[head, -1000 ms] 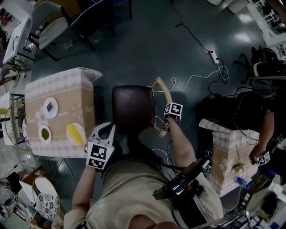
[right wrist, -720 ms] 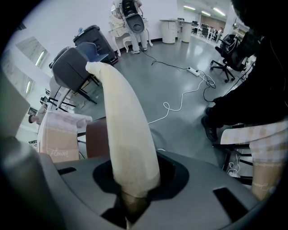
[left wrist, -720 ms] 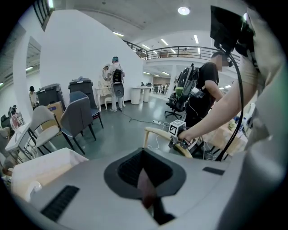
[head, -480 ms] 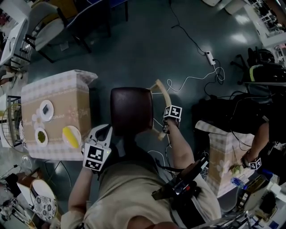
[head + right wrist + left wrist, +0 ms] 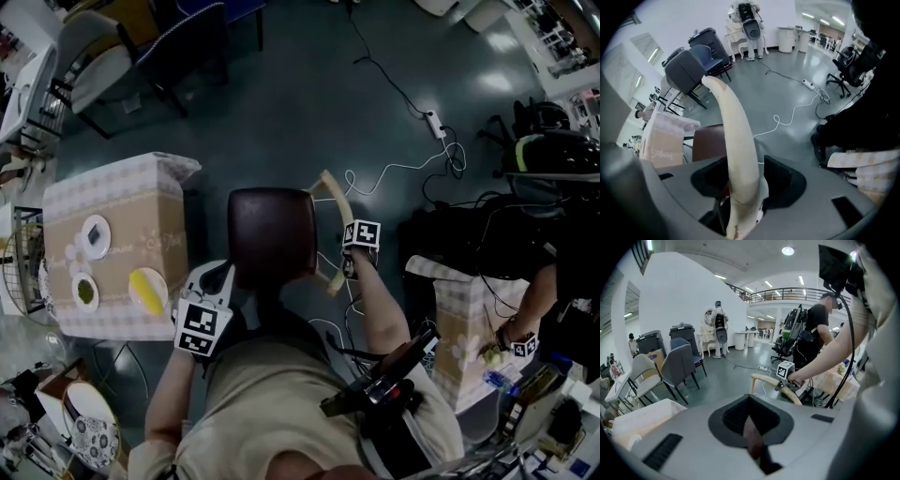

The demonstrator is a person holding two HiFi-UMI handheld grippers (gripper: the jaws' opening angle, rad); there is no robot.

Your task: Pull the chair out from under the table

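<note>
While the left gripper [image 5: 225, 274] clamps the seat edge of the chair [image 5: 274, 230], clear of the table [image 5: 122, 192], the right gripper [image 5: 349, 267] has just opened around the backrest [image 5: 339, 202], so only letting go looks left.

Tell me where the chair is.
Head view, centre: the chair stands on the floor just right of the table, clear of it, directly in front of the person.

The head view looks steeply down on the left gripper [image 5: 223, 277] and right gripper [image 5: 348, 269] flanking the dark brown padded chair seat [image 5: 274, 234]. The left gripper view faces across the room toward the right gripper. The right gripper view looks close along the pale curved wooden chair back [image 5: 736, 154], shared by all three.
</note>
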